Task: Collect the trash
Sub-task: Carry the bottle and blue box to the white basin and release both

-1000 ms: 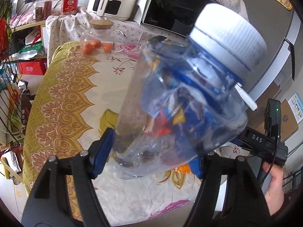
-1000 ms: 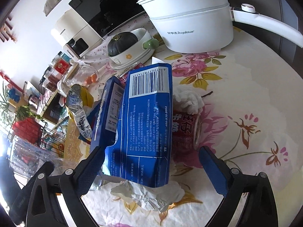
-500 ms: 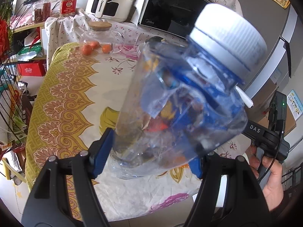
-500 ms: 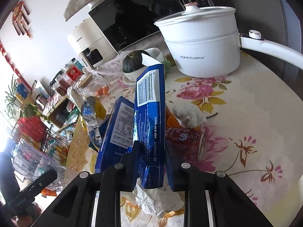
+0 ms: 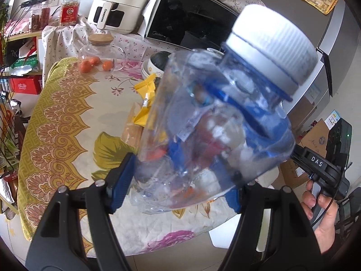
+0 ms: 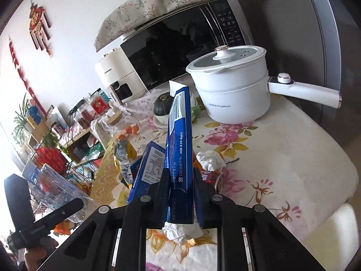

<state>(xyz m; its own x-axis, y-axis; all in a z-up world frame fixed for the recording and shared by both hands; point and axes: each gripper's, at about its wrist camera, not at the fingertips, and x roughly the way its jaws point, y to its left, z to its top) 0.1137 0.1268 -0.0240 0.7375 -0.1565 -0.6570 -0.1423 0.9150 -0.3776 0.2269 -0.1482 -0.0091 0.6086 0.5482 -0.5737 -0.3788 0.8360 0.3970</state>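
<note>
Two grips active. Left gripper [image 5: 178,187] is clamped across the lower body of a clear plastic bottle [image 5: 216,135] with a white cap [image 5: 273,45], pads on the wide part, presumably because the crushed body gives there and will not roll out. The bottle is off the table [image 5: 56,122], tilted cap-up over its near edge.

Right gripper [image 6: 180,194] is squeezed tight on a flat blue box [image 6: 179,140], edge-on, thin faces between the pads. That is the only way a box this wide fits the jaws. The box stands clear of the cloth, above the pile in the middle of the table.

Remaining trash there: second blue box [image 6: 149,164], crumpled tissue [image 6: 209,160], red can [image 6: 208,177], foil wrapper [image 6: 123,158], yellow packet [image 5: 145,99].

White pot [image 6: 234,88] at the far edge is not trash, my read. No bin visible.
</note>
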